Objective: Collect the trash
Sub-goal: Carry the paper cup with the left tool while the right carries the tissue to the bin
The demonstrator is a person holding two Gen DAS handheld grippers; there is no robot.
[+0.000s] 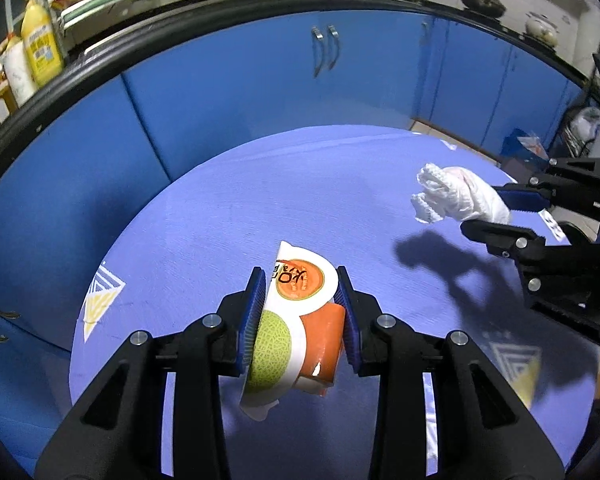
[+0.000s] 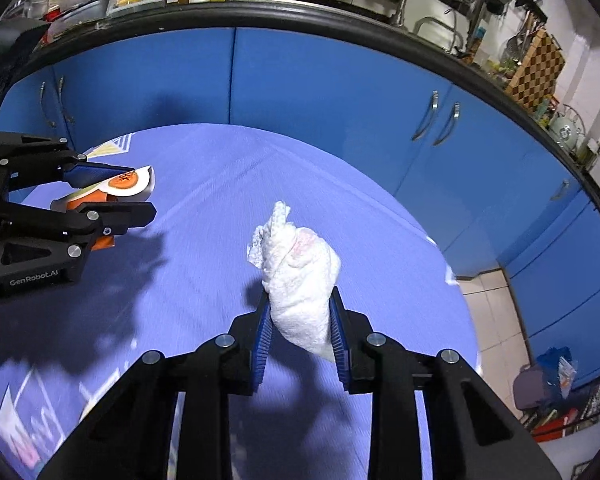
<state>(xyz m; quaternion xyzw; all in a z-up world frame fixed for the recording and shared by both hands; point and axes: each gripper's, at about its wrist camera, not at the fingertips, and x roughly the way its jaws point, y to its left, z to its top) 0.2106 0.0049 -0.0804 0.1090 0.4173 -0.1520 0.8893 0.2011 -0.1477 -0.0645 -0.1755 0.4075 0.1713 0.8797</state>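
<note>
A flattened melon-print snack carton (image 1: 296,320), white, orange and green, is pinched between the blue pads of my left gripper (image 1: 300,276), which is shut on it and holds it just above the violet tablecloth (image 1: 260,208). A crumpled white paper towel (image 2: 300,276) with a faint pink stain is clamped in my right gripper (image 2: 299,296), also lifted off the cloth. The left wrist view shows the right gripper (image 1: 480,208) with the towel (image 1: 456,196) at the right edge. The right wrist view shows the left gripper (image 2: 142,192) with the carton (image 2: 126,184) at the left.
Blue cabinet doors (image 1: 324,80) curve behind the round table, under a dark counter edge (image 2: 300,16) crowded with bottles and jars. A yellow bottle (image 1: 40,44) stands at the far left. Tiled floor (image 2: 496,320) and bags (image 2: 548,380) lie to the table's right.
</note>
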